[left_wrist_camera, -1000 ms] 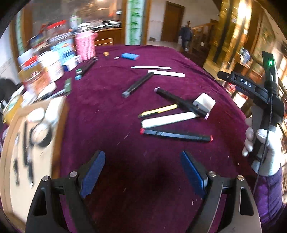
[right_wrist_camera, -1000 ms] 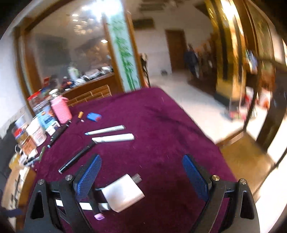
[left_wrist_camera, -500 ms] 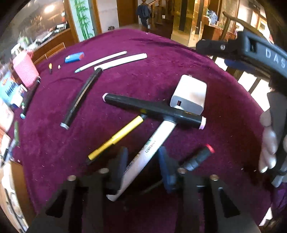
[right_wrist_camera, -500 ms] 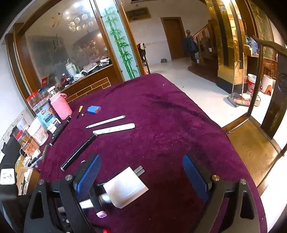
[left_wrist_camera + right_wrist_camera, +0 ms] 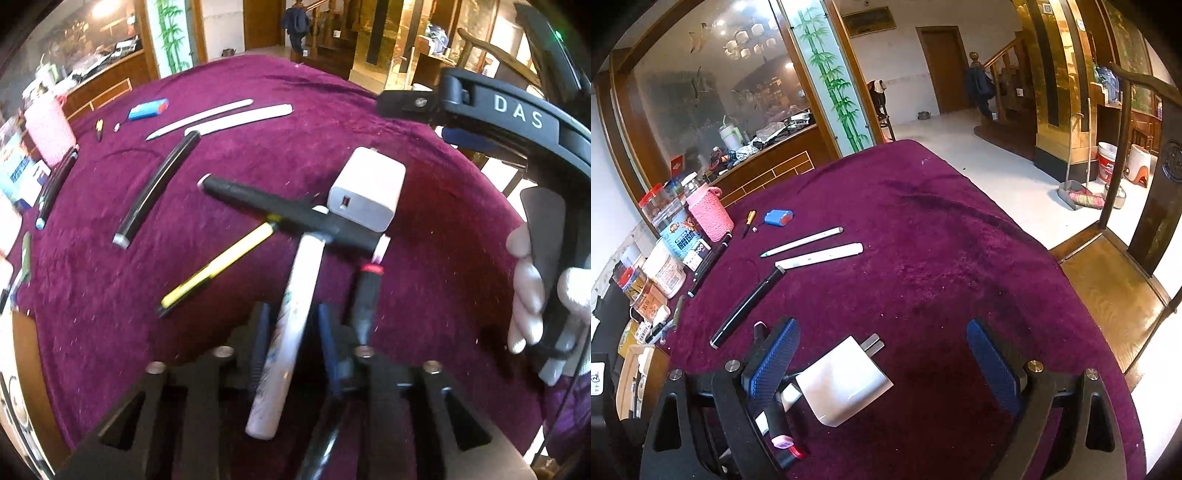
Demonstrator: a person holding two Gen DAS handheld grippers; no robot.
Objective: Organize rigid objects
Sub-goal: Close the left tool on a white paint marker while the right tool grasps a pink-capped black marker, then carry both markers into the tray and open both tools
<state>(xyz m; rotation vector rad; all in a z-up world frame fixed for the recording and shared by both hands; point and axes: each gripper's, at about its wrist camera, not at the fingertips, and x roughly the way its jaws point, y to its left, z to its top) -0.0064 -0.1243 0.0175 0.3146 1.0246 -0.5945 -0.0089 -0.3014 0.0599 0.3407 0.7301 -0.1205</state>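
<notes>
- Left wrist view: the left gripper [image 5: 291, 332] has the white marker [image 5: 291, 325] between its blue pads. The jaws sit narrow around the barrel and are easing apart a little, and whether the pads really press on it I cannot tell.
- The marker's far end is tucked under the black pen [image 5: 291, 216], which lies crosswise near the middle of the table [image 5: 369, 122]. The white charger [image 5: 365, 194] rests against that pen on its far side.
- A yellow pen [image 5: 218, 269] lies just to the left, and a red-capped black marker [image 5: 364, 299] just to the right of the right pad.
- To do this step well, I would firm the grip first. Then draw the marker back along its own length, low and slow, so the black pen is not flicked into the charger or the yellow pen.
- The right hand [image 5: 532, 295], gloved, holds its tool by the table's right edge.
- Right wrist view: the right gripper [image 5: 882, 365] hangs with its jaws wide apart and nothing between the pads. The charger lies on the cloth below, nearer the left pad.
- More pens lie further off towards the table's left edge, with jars [image 5: 665, 269] along it.
</notes>
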